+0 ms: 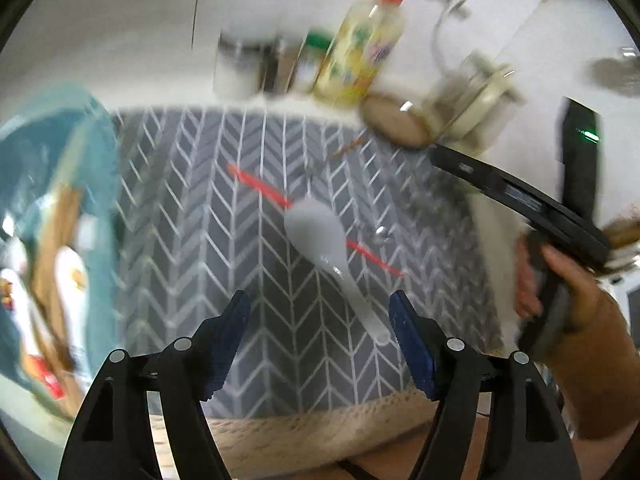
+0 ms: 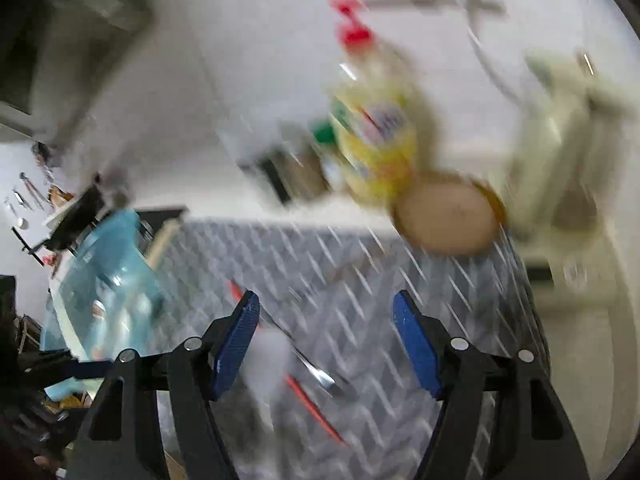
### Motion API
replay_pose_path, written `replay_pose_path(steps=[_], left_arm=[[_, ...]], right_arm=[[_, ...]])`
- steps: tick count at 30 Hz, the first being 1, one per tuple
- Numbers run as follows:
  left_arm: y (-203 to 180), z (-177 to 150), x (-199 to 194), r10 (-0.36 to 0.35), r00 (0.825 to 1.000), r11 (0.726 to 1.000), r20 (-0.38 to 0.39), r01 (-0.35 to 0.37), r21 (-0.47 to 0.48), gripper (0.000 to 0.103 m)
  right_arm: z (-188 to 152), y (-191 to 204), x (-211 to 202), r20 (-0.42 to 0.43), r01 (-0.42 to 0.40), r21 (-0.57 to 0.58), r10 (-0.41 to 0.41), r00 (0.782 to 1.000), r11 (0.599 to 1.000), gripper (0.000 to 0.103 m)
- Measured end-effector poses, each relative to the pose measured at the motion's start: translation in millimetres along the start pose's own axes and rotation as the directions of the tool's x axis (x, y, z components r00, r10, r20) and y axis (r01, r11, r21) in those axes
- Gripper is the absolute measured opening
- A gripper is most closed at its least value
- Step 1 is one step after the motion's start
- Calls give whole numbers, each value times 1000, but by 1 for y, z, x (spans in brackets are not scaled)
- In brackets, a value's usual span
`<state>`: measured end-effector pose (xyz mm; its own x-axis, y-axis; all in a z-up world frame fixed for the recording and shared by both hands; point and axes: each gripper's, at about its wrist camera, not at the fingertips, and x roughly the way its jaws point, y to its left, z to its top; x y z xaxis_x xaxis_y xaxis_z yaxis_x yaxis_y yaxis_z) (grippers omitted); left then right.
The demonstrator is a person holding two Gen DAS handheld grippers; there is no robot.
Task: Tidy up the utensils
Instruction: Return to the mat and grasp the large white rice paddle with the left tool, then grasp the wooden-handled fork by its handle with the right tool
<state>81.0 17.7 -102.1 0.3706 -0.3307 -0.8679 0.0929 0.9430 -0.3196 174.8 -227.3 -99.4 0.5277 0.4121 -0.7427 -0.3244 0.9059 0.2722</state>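
Home kitchen, dish soap bottle [image 1: 366, 46], faucet [image 1: 444, 12], spice jars [image 1: 276, 64]

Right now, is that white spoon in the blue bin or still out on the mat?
Out. The white spoon lies on the grey patterned mat, apart from the blue bin, across a red stick.

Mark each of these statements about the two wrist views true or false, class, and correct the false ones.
1. A white spoon lies on the grey patterned mat. True.
2. The left gripper is clamped on the spoon. False: its jaws stand apart with nothing held.
3. The yellow bottle has a red pump top. True.
4. The blue container is to the right of the mat. False: it is at the mat's left edge.
5. The right gripper is open and empty. True.
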Motion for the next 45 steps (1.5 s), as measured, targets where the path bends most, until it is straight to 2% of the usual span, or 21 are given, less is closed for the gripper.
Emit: replay_pose_path(steps=[8, 10, 12, 13, 14, 15, 17, 19, 20, 23, 25, 27, 29, 31, 32, 35, 36, 39, 42, 43, 45], left_arm=[[-39, -4, 95, 143, 987, 989, -68, -146, -38, 72], [-45, -6, 107, 187, 980, 981, -62, -190, -43, 72], [-56, -7, 112, 253, 967, 967, -21, -253, 2, 71], [-63, -9, 116, 302, 953, 953, -5, -301, 45, 61], [-69, -12, 114, 299, 953, 951, 40, -301, 73, 44], [-69, -11, 113, 309, 950, 948, 49, -312, 59, 20], [-58, -8, 109, 269, 962, 963, 40, -269, -5, 17], [-35, -9, 99, 161, 987, 980, 19, -158, -125, 17], [-27, -12, 92, 144, 989, 978, 26, -138, -155, 17], [-20, -19, 70, 142, 987, 976, 72, -128, -174, 17], [-15, -23, 57, 140, 986, 975, 87, -123, -183, 17], [-10, -26, 48, 153, 985, 972, 75, -136, -191, 17], [-6, -29, 40, 138, 987, 970, 88, -117, -212, 17], [-2, -32, 34, 130, 987, 969, 94, -106, -225, 17], [-2, -33, 33, 132, 987, 968, 96, -108, -227, 17], [-2, -32, 30, 120, 986, 968, 113, -91, -233, 17], [-2, -33, 29, 115, 987, 969, 115, -86, -233, 17], [-1, -32, 29, 111, 988, 968, 107, -83, -237, 17], [-1, -30, 28, 99, 988, 969, 117, -69, -237, 17], [-1, -29, 27, 94, 989, 970, 118, -64, -235, 17], [0, -29, 25, 93, 989, 970, 119, -63, -233, 17]], right_arm=[[-20, -26, 21, -56, -31, -70, 27, 998, 997, 68], [-14, -31, 25, -53, -45, -79, 41, 998, 996, 68], [-11, -34, 23, -46, -52, -97, 48, 998, 994, 68], [-10, -35, 24, -42, -55, -108, 50, 998, 993, 68], [-8, -35, 26, -39, -61, -123, 56, 998, 991, 68], [-7, -34, 28, -38, -65, -132, 60, 997, 989, 68], [-2, -32, 31, -33, -97, -158, 93, 995, 983, 68], [2, -28, 34, -17, -148, -202, 147, 989, 968, 68], [6, -24, 39, -10, -185, -255, 189, 982, 949, 68], [15, -14, 61, -43, -229, -362, 229, 972, 904, 67], [22, 0, 83, -93, -260, -456, 245, 965, 851, 62], [25, 17, 99, -139, -259, -579, 220, 966, 773, 55], [27, 32, 115, -213, -274, -688, 174, 961, 672, 55], [27, 40, 122, -230, -266, -758, 137, 964, 595, 55], [30, 44, 126, -257, -287, -783, 134, 957, 551, 55], [38, 47, 139, -319, -330, -805, 109, 941, 494, 55], [40, 47, 150, -346, -336, -806, 72, 936, 488, 55], [51, 41, 161, -412, -391, -732, 95, 906, 558, 55], [45, 37, 154, -386, -332, -684, 65, 920, 650, 54], [40, 36, 149, -374, -309, -663, 55, 926, 682, 48], [27, 35, 138, -347, -251, -631, 21, 938, 734, 26]])
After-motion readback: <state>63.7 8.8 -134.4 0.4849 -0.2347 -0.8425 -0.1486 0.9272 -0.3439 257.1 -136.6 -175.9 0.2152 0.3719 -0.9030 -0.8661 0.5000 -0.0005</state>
